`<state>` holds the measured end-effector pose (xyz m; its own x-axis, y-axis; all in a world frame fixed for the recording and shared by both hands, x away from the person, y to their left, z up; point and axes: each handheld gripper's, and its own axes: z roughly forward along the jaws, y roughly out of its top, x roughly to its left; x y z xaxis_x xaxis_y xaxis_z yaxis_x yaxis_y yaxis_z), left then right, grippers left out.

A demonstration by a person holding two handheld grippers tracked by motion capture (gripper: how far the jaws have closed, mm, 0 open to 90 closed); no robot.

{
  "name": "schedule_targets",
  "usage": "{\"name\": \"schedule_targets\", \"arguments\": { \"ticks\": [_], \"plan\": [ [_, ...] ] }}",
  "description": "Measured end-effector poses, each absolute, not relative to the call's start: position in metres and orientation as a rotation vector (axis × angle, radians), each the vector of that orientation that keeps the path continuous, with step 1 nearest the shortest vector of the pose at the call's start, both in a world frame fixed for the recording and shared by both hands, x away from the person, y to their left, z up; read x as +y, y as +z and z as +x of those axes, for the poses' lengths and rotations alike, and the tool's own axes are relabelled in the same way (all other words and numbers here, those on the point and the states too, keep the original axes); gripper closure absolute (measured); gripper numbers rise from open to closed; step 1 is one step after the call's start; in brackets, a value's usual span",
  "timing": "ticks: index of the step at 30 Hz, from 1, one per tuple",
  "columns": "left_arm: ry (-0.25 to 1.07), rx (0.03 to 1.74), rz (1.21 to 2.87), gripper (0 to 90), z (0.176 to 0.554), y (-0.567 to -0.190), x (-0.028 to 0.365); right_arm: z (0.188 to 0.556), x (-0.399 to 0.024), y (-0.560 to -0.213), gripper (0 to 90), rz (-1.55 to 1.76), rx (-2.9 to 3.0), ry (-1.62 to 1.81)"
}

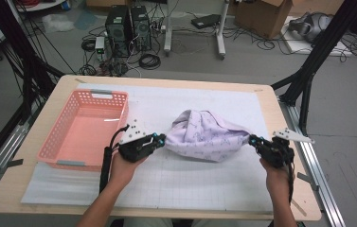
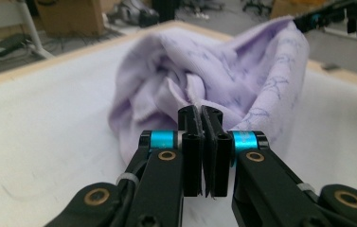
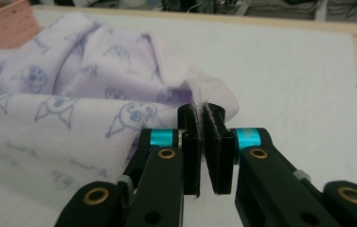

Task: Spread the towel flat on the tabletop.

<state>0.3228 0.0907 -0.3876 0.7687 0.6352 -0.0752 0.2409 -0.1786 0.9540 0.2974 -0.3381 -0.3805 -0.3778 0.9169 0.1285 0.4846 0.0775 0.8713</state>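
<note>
A lilac cloth [image 1: 204, 135] with small printed figures hangs bunched between the two grippers over the white mat. My left gripper [image 1: 163, 138] is shut on the cloth's left edge; in the left gripper view the fabric [image 2: 204, 71] is pinched between the closed jaws [image 2: 200, 113]. My right gripper [image 1: 252, 139] is shut on the cloth's right corner; in the right gripper view the cloth [image 3: 72, 94] disappears between its pads [image 3: 200, 111]. The person's hands hold both grippers from the near side.
A pink plastic basket [image 1: 58, 142] with nothing in it stands on the left of the table. The white gridded mat [image 1: 185, 184] covers the wooden tabletop [image 1: 290, 189]. Black frame posts [image 1: 308, 71] rise at both sides. Computers and cables lie on the floor beyond.
</note>
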Motion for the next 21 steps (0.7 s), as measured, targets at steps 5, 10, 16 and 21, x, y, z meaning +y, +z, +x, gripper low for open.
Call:
{"name": "schedule_targets", "arguments": {
  "ticks": [5, 10, 16, 21],
  "plan": [
    [0.445, 0.773, 1.728, 86.9, 0.351, -0.385, 0.090, 0.325, -0.337, -0.373, 85.4, 1.383, 1.850, 1.200],
    [0.460, 0.861, 1.731, 86.9, 0.376, -0.394, 0.089, 0.361, -0.335, -0.381, 85.4, 1.428, 1.840, 1.164],
    [0.430, 1.003, 1.716, 86.6, 0.402, -0.419, 0.087, 0.384, -0.332, -0.398, 84.9, 1.449, 1.863, 1.095],
    [0.412, 0.984, 1.728, 48.0, 0.398, -0.421, 0.085, 0.378, -0.336, -0.392, 78.4, 1.429, 1.854, 1.169]
  ]
}}
